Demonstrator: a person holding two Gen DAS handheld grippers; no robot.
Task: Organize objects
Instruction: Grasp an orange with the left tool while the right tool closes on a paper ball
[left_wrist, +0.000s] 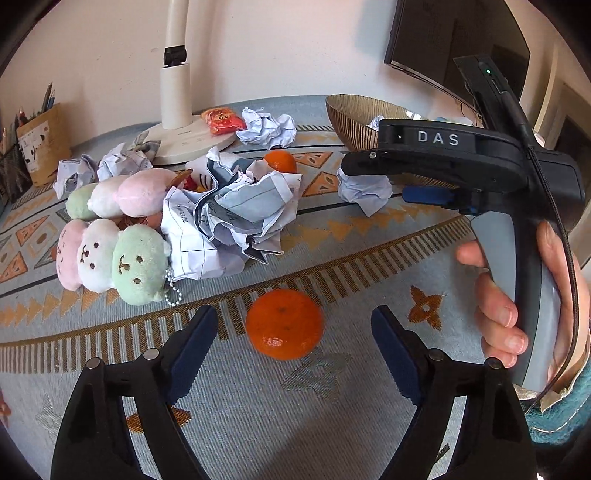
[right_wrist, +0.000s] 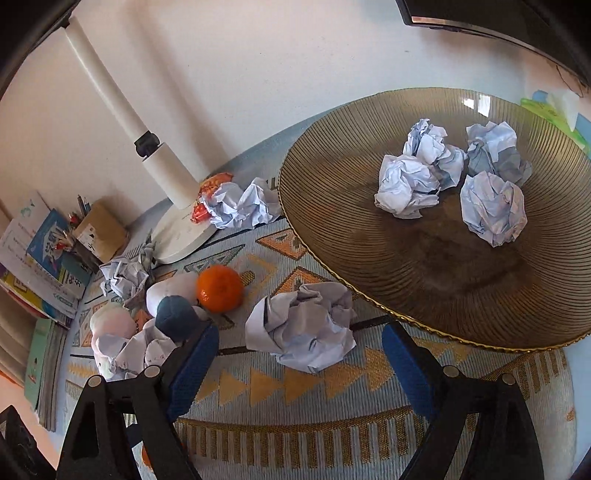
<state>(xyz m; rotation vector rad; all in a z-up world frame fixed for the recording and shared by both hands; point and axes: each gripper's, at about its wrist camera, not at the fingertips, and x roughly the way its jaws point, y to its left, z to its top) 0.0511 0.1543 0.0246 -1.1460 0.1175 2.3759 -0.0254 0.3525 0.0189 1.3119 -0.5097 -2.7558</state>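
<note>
My left gripper (left_wrist: 294, 315) is open just above the patterned cloth, and a tangerine (left_wrist: 284, 324) lies on the cloth between its fingertips, untouched. My right gripper (right_wrist: 299, 334) is also open, straddling a crumpled paper ball (right_wrist: 303, 328) with gaps on both sides. From the left wrist view, the right gripper (left_wrist: 369, 177) hovers over that paper ball (left_wrist: 364, 192), with a hand (left_wrist: 498, 314) on its handle. A ribbed brown bowl (right_wrist: 332, 221) right behind it holds several paper balls (right_wrist: 406, 184). A second tangerine (right_wrist: 219, 288) sits left of the right gripper.
A big heap of crumpled paper (left_wrist: 236, 210) and pastel plush toys (left_wrist: 110, 258) lie left of centre. A white lamp base (left_wrist: 188, 140), a red snack packet (left_wrist: 221, 120) and more paper balls (left_wrist: 266, 127) stand behind. A pencil holder (left_wrist: 40, 144) and books (right_wrist: 40, 254) line the left edge.
</note>
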